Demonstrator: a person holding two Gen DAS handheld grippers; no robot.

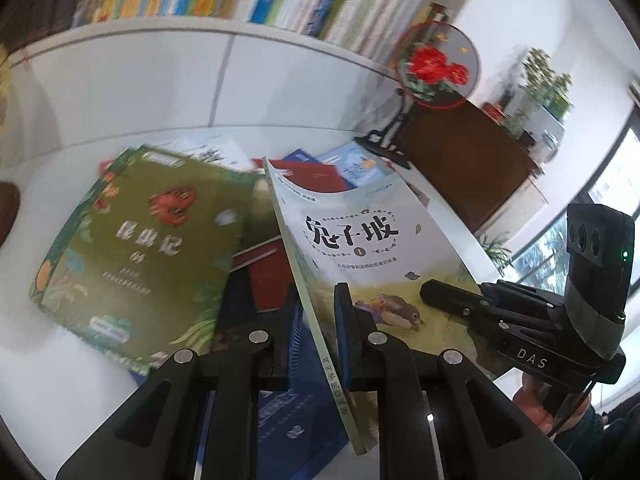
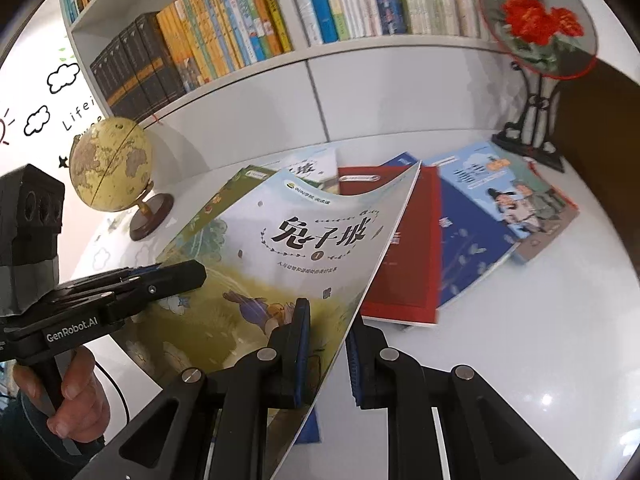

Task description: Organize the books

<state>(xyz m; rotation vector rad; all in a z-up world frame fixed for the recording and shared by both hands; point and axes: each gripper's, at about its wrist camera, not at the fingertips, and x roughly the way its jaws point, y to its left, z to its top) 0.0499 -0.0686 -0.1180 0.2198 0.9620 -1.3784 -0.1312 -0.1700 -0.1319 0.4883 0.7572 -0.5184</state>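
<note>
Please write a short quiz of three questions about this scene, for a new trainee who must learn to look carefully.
1. True or false: both grippers are clamped on the same rabbit book.
2. Which edge of it does the left gripper grip: A the spine, B the open page edge?
3. Fill in: left of the loose books, by the wall, stands a ____.

Key
1. True; the right gripper grips the opposite edge.
2. A.
3. Globe.

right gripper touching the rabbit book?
Touching. Right wrist view: the right gripper has its blue pads clamped on the rabbit book's lower edge, one pad on each side.
</note>
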